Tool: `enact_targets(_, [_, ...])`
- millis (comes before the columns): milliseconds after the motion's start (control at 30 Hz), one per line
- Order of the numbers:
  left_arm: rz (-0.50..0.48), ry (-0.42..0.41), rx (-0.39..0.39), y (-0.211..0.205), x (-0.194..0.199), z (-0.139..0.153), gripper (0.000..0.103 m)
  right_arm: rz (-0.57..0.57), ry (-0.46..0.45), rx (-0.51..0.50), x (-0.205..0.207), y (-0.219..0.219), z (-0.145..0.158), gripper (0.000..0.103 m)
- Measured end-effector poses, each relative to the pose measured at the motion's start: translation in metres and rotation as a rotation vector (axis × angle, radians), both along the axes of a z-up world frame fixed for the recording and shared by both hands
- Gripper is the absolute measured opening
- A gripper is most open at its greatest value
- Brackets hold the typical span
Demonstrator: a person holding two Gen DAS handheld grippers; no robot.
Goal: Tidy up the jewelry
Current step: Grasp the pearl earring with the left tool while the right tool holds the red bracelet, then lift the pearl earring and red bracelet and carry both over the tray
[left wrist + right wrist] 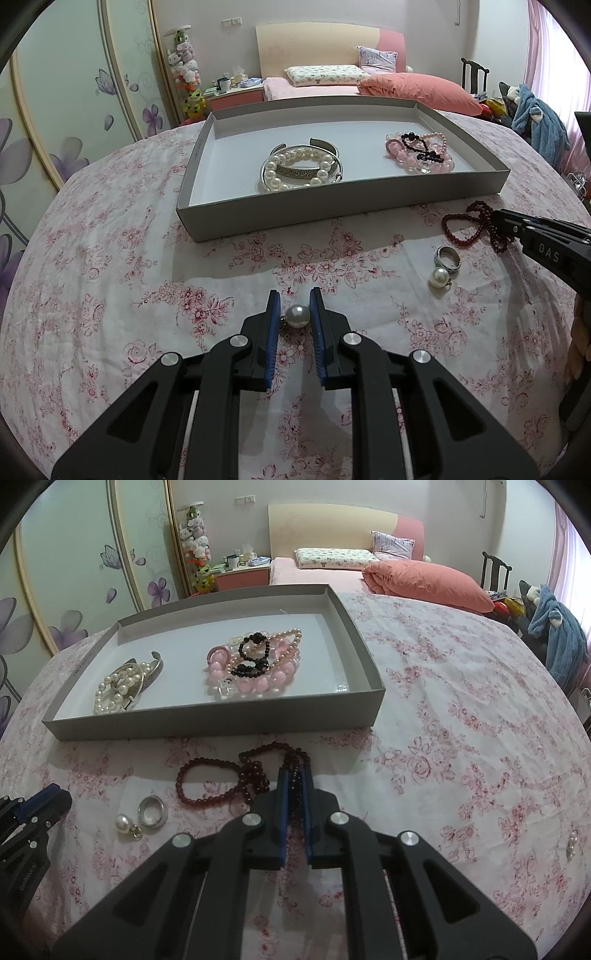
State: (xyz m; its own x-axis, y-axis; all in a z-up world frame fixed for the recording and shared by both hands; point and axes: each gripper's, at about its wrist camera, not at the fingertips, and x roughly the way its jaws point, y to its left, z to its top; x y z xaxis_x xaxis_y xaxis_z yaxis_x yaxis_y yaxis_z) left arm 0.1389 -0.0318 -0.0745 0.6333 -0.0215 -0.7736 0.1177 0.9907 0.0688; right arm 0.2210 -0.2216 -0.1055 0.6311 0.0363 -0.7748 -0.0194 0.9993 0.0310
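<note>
jewelry is partly sorted: the grey tray (332, 218) at centre frame already holds a pearl bracelet (299, 168) with a silver bangle (295, 173) and, toward its right side, a heap of pink and black beads (421, 151). left on the flowered desk (110, 295) are a dark red bead strand (229, 779), a silver ring (152, 811) and a pearl earring (123, 823), plus a second pearl earring (297, 316). the left hand-held gripper (295, 314) is narrowed around that second pearl, seemingly touching it; the right hand-held gripper (294, 775) is pinched on the red strand, low in the frame. roughly half remains, i judge.
</note>
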Motion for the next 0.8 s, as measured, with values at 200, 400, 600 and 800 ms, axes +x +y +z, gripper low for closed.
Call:
enact_targets(200, [0.0,0.0,-0.001,0.0,0.0,0.0,0.018,0.0,0.0,0.0,0.0,0.0,0.0,0.008])
enact_targets(400, [0.003,0.001,-0.01,0.001,0.0,0.0,0.018,0.004,0.0,0.016,0.0,-0.001,0.0,0.008])
enact_targets(600, [0.005,0.002,-0.032,0.004,-0.001,0.0,0.017,0.017,-0.002,0.066,0.001,-0.009,0.0,0.007])
enact_targets(800, [0.008,0.004,-0.061,0.008,-0.001,0.001,0.017,0.002,-0.035,0.158,-0.005,-0.025,0.005,0.006])
